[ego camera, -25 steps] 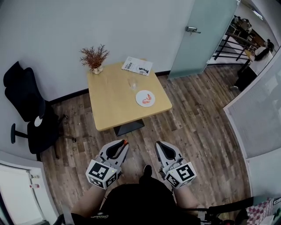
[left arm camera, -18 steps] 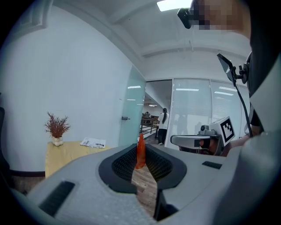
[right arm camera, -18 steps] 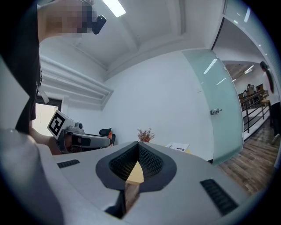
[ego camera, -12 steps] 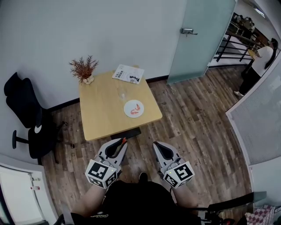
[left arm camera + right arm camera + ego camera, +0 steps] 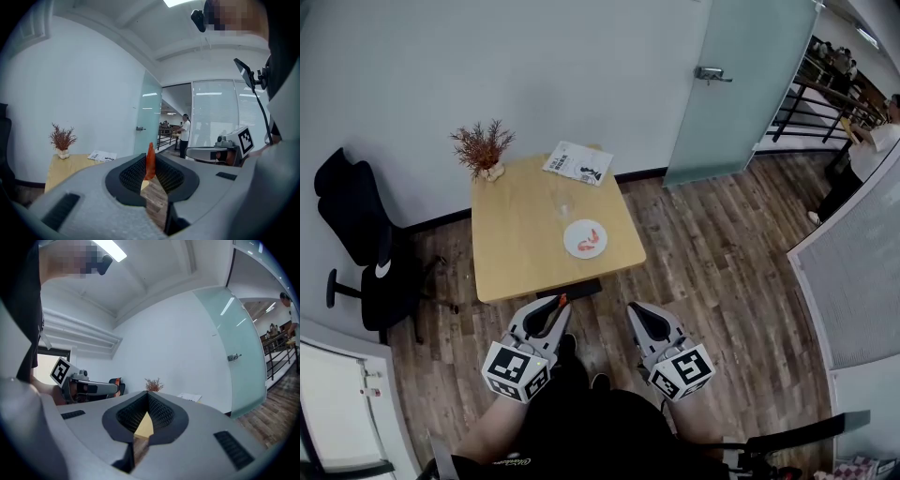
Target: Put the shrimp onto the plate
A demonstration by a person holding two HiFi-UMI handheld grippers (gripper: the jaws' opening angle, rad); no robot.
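While the left claw is clamped on a small orange shrimp, one end stands up past the pads. I judge the piece light, a bit soft and probably slick. A pinch across the middle of the body looks right, firm but short of crushing.

Right claw is closed on nothing; only bench top shows through the gap below its tips.

Both claws sit low and close to the body, side by side, pointing forward at the bench and well short of it. Forearms tucked in, marker cubes facing up.

On the bench, a white plate lies in the near-right part with a second shrimp on it. A clear glass is just behind the plate, a booklet at the far edge, a dried plant at the far-left corner.

My judgement: a long reach forward is needed, then a low release over the plate so the piece doesn't bounce off.
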